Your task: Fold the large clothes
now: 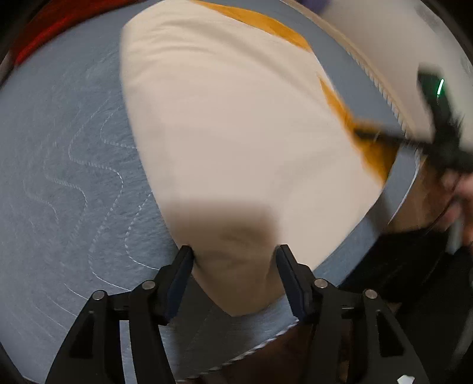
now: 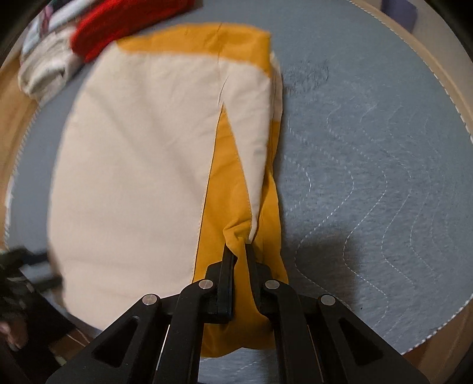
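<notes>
A large cream and mustard-yellow garment lies folded on a grey quilted pad. My left gripper is open, its jaws either side of the cream corner near the pad's front edge. In the right wrist view the garment spreads left of centre. My right gripper is shut on a bunched fold of the garment's yellow and cream edge, just above the pad. The right gripper also shows blurred in the left wrist view, at the yellow edge.
A red cloth and a pile of pale clothes lie at the pad's far left corner. The pad's stitched edge runs along the right, with a wooden surface beyond. A dark purple item sits at the far right.
</notes>
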The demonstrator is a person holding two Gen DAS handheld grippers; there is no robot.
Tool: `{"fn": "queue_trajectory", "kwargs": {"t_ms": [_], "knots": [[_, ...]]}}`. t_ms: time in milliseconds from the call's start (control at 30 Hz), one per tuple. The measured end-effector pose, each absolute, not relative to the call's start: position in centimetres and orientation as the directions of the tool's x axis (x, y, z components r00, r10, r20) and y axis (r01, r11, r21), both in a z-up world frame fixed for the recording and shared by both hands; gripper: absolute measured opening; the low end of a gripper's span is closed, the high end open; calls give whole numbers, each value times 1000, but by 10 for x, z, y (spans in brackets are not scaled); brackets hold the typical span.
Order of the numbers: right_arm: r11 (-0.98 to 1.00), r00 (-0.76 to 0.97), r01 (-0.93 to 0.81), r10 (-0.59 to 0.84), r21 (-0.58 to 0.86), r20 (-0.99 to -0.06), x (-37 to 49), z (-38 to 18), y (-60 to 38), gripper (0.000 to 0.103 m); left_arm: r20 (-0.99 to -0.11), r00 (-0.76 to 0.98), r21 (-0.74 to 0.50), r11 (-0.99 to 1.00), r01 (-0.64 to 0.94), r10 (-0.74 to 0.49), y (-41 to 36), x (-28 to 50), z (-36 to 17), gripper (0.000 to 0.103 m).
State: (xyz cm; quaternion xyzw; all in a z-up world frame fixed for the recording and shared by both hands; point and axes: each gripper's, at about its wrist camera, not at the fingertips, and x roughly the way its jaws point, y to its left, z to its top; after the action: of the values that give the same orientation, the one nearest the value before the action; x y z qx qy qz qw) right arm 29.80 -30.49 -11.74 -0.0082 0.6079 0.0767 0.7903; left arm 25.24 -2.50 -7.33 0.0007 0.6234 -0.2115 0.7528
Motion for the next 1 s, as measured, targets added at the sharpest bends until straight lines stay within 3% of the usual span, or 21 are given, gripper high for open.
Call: {"fn": "queue_trajectory", "kwargs": {"t_ms": [67, 200, 267, 367, 400, 433, 733, 867, 1000], "knots": [[983, 294, -127, 168, 136, -941, 293, -101, -315, 8, -963, 112, -199, 927, 319, -245, -28, 249, -89, 58], [977, 247, -152, 184, 149, -951, 284, -107, -321, 30, -966, 113, -187, 933, 306, -231, -31, 247, -90, 58], [977, 222, -169, 167, 131, -961, 281, -116, -322, 32, -967, 120, -181, 934, 307, -226, -33, 247, -88, 58], [969, 193, -208, 171, 131, -966, 274, -121, -334, 28, -968, 122, -172, 934, 312, -219, -41, 242, -89, 58], [968, 187, -216, 165, 124, -968, 269, -124, -334, 16, -968, 123, -170, 934, 314, -218, -42, 241, -88, 58], [967, 175, -221, 167, 127, -970, 265, -127, -335, 13, -968, 125, -168, 934, 316, -216, -42, 238, -88, 59], [973, 153, -213, 123, 89, -981, 264, -144, -331, 11, -966, 112, -194, 935, 296, -235, -47, 248, -84, 60], [981, 271, -180, 115, 67, -956, 275, -122, -324, 31, -940, 168, -261, 944, 201, -296, -27, 265, -65, 65], [985, 400, -164, 115, 52, -909, 284, -101, -319, 63, -908, 209, -359, 931, 60, -363, -2, 289, -64, 73]]}}
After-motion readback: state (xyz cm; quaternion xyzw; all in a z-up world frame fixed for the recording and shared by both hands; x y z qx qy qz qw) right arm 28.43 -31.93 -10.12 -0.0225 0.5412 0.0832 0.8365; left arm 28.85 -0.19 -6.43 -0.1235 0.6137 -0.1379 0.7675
